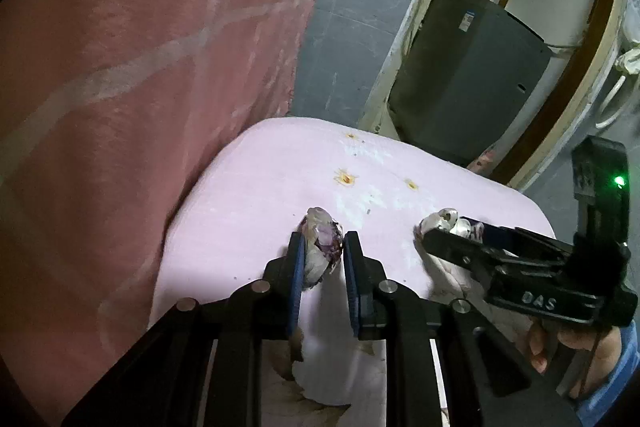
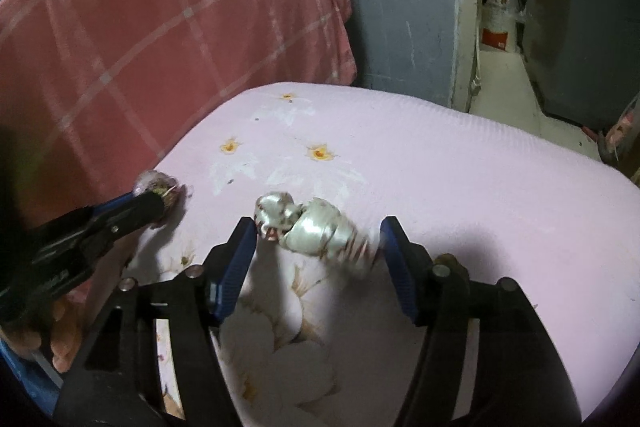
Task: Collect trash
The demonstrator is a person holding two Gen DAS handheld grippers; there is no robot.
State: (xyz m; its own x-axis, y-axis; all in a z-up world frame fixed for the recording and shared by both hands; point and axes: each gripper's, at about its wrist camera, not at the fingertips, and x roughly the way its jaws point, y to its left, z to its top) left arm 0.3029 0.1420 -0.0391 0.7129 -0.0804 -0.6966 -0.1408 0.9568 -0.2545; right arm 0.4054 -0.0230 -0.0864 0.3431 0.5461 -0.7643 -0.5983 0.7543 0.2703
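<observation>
Left tongs (image 1: 322, 253) clamp one crumpled wrapper (image 1: 320, 227) (off the bed (image 2: 460, 187)); right tongs (image 2: 318, 247), apart, straddle the silvery wrapper (image 2: 316, 227), ungrasped.

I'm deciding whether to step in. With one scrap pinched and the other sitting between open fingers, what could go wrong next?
1. The silvery wrapper lies loose between the right gripper pads; closing off-centre could push it away.
2. The left gripper pinches the purplish scrap only near its fingertips; it might slip out.

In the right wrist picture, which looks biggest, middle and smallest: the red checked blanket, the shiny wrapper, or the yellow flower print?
1. red checked blanket, by far.
2. shiny wrapper, though it lies nearer the camera.
3. yellow flower print, smallest.
</observation>
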